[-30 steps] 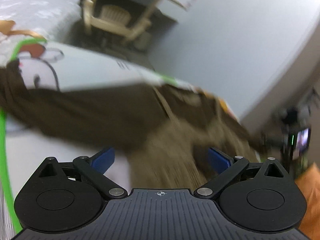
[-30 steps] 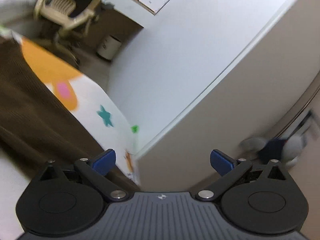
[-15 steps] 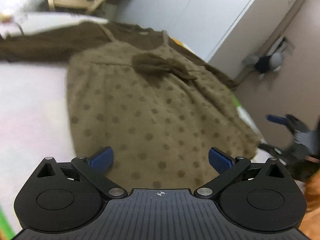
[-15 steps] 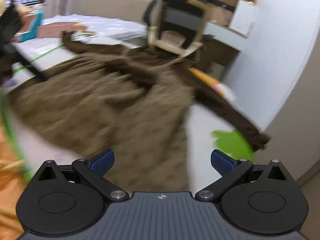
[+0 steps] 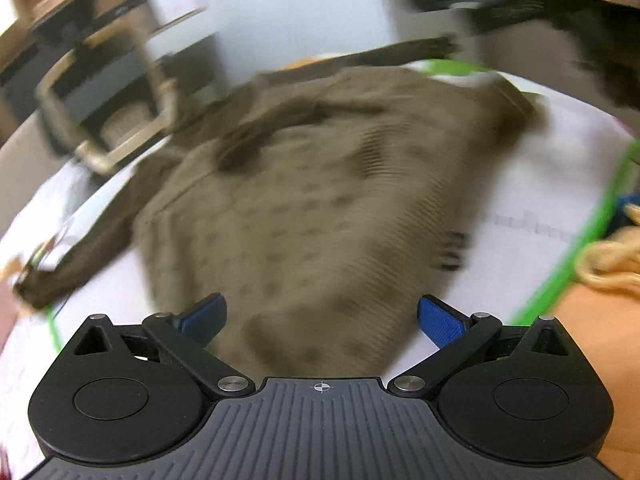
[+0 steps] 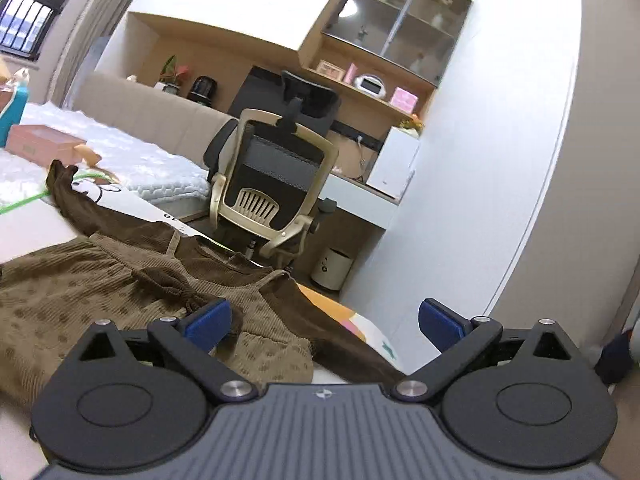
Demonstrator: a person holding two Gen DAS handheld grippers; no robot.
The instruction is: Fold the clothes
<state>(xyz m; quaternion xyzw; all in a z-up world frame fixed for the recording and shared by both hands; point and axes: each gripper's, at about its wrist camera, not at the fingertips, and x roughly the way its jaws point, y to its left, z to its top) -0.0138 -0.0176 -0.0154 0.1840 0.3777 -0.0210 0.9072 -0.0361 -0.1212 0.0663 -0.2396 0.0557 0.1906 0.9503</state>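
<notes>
A brown child's dress (image 5: 304,216) with dark dots, a bow and dark brown long sleeves lies spread flat on a white mat (image 5: 532,184) with a green border. The left wrist view is blurred by motion. My left gripper (image 5: 320,314) hovers open over the dress's lower edge, nothing between its blue fingers. In the right wrist view the same dress (image 6: 80,296) lies low at the left, its dark sleeve (image 6: 340,340) running under my right gripper (image 6: 324,322). That gripper is open and holds nothing.
An office chair (image 6: 276,196) stands just beyond the mat's far edge, with a desk and a small bin (image 6: 334,268) behind it. A bed (image 6: 120,156) with a pink box lies at the left. A white wardrobe wall (image 6: 480,160) stands at the right. Orange and yellow fabric (image 5: 608,264) lies beside the mat.
Both grippers have swung quickly across the scene. The left view now faces the dress from its hem side; the right view has dropped low toward the right shoulder and sleeve. Both stayed open.
</notes>
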